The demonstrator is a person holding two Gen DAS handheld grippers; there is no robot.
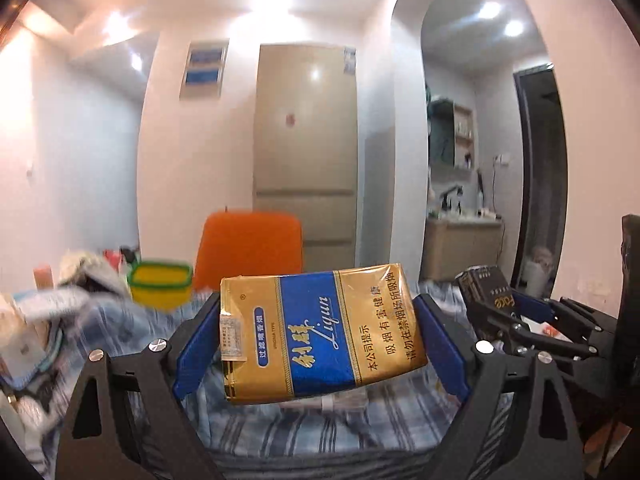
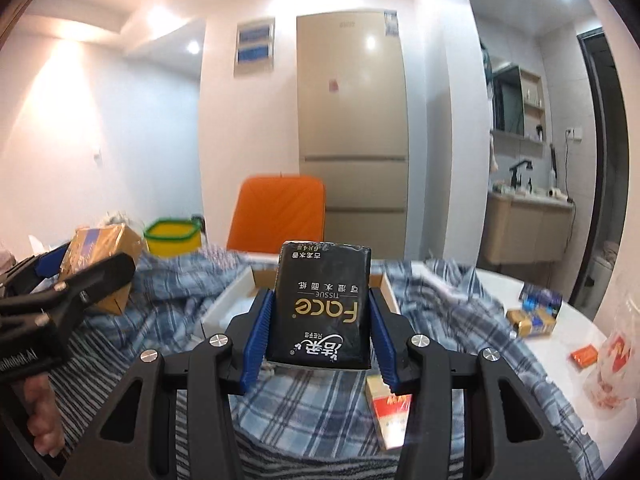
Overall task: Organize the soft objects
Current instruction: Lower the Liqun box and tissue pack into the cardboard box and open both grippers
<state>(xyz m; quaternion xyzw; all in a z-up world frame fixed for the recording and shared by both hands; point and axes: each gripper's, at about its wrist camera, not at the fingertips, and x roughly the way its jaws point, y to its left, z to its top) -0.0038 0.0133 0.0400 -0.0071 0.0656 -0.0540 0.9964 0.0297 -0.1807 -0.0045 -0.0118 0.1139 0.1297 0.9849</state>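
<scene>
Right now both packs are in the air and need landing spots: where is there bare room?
Bare white table lies right of the plaid cloth, before the small packets. The shallow white box looks partly free. The left side is crowded.

Motion-blurred pile of pale cloth (image 1: 76, 292), left wrist view, left edge: items indistinguishable. Translucent red-printed plastic bag (image 2: 618, 364), right wrist view, cut off at right edge. Red-and-white carton (image 2: 390, 412) partly hidden behind right finger.
</scene>
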